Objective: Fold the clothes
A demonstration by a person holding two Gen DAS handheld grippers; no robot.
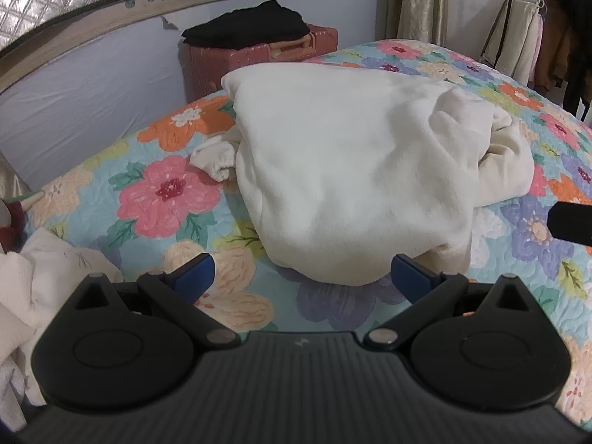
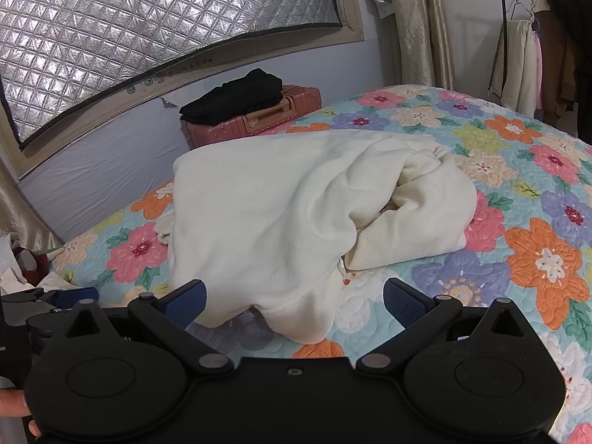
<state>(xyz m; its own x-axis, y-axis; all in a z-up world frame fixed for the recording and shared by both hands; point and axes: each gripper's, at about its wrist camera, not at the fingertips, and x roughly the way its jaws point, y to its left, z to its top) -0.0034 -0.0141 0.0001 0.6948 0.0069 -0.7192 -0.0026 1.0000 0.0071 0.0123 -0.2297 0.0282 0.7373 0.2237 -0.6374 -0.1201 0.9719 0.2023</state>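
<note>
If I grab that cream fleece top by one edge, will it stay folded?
Probably not: the cream fleece top lies in soft, rumpled folds, so it should droop and unfold. Its fuzzy surface likely grips well. It looks bulky but light.

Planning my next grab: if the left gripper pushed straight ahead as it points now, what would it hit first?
Most likely the near edge of the cream garment, bunched on the floral quilt. The open left gripper already faces it, with nothing between; depth is hard to judge.

A white cloth [image 1: 33,296] at the lower left of the left view runs off the frame edge; a sleeve [image 1: 214,157] mostly hides under the cream garment [image 1: 340,170]; the rack [image 2: 536,37] is cropped at the right edge
</note>
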